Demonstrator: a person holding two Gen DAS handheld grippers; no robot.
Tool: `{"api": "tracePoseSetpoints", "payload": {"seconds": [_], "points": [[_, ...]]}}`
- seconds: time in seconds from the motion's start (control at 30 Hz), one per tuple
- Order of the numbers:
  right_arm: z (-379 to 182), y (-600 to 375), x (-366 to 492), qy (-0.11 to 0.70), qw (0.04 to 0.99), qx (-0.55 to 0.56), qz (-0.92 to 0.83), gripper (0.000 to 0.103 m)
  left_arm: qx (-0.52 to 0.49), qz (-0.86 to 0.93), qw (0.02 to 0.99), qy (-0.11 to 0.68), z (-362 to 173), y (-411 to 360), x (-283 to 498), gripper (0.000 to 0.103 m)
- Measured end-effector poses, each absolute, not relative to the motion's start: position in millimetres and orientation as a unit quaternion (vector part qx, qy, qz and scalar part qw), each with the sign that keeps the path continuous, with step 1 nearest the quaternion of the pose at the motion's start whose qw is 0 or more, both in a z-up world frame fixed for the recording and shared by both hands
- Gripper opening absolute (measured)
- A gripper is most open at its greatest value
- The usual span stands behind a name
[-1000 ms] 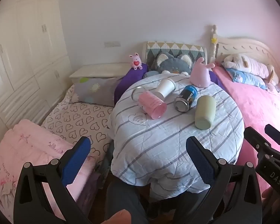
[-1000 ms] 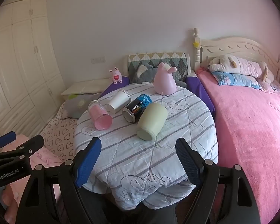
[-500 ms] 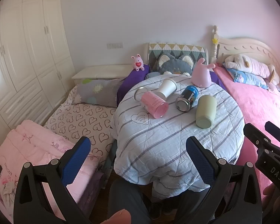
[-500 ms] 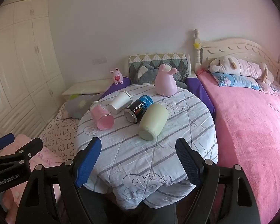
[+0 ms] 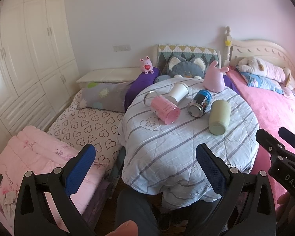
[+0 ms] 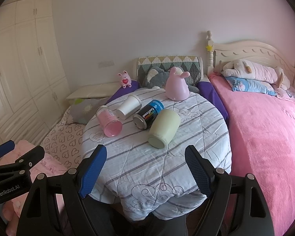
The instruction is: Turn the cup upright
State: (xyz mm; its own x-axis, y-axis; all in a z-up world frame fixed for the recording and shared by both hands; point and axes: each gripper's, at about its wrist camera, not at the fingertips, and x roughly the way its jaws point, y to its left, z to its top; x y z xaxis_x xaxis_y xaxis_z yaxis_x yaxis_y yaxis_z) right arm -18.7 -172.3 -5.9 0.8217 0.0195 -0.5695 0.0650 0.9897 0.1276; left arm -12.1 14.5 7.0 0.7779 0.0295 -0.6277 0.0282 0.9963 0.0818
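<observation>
Four vessels toppled on quilted round table (image 6: 167, 169), green cup (image 6: 164, 128) nearest, base toward right gripper (image 6: 145, 169), long axis running away up-right; both grippers spread, empty, short of table; left gripper (image 5: 145, 167) farther

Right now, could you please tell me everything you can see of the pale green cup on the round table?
The pale green cup is a matte, smooth tumbler, possibly ceramic or plastic. It lies on its side on the striped quilt, flat base toward the cameras, mouth pointing away toward the pink rabbit figure. The dark can lies close beside it; whether they touch is unclear. Neither tool is near it.
</observation>
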Motion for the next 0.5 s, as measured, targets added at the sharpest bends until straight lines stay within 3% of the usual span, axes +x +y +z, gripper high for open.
{"api": "tracePoseSetpoints", "payload": {"seconds": [0.5], "points": [[-30.2,-169.8,25.2,0.338,0.938,0.069,-0.012,0.083,0.043,0.003,0.930,0.365,-16.4,18.5,31.4,0.103]]}}
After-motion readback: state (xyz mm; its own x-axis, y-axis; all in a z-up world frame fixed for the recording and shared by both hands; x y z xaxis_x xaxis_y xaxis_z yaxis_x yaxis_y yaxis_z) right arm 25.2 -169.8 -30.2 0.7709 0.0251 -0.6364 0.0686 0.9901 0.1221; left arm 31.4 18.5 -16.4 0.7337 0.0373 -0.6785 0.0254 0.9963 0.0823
